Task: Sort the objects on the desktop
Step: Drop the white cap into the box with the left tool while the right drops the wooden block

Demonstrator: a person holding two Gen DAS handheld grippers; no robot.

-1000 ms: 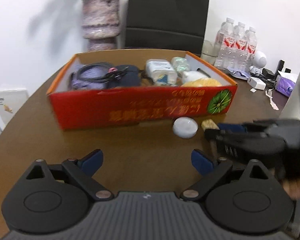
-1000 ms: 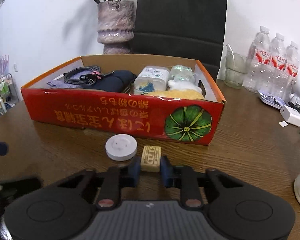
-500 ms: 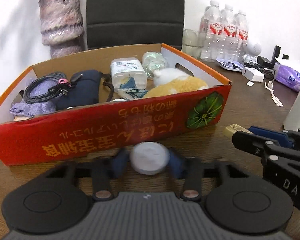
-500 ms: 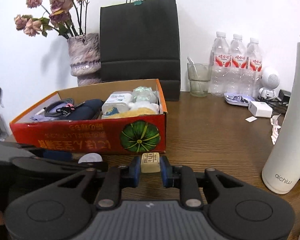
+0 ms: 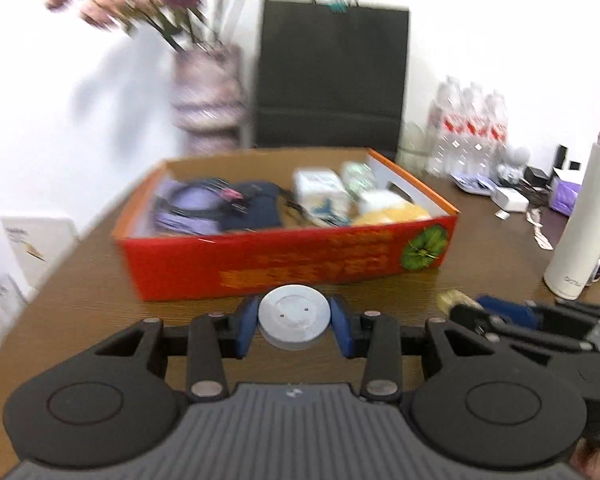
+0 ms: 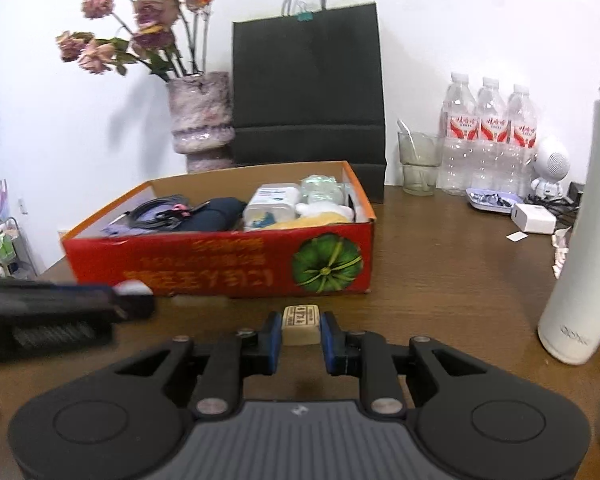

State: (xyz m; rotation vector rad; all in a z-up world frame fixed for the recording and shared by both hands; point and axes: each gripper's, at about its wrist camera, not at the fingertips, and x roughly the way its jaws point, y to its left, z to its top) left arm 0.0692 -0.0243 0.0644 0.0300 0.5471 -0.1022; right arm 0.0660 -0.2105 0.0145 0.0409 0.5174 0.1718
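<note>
Both grippers point level toward the red box [image 6: 220,268], side by side above the wooden table [image 6: 460,280]. The left gripper [image 5: 294,326] is clamped on a white disc [image 5: 293,322] between its blue pads. The right gripper [image 6: 300,332] pinches a small tan block [image 6: 301,325], just short of the box's front wall.

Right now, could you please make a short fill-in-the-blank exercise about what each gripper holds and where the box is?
1. The left gripper is shut on a round ____ disc.
2. The right gripper is shut on a small ____ block with print on top.
3. The picture printed on the front of the red box is a green ____.
4. The tall white bottle stands to the ____ of the red box.

Missing words: white; beige; pumpkin; right
</note>
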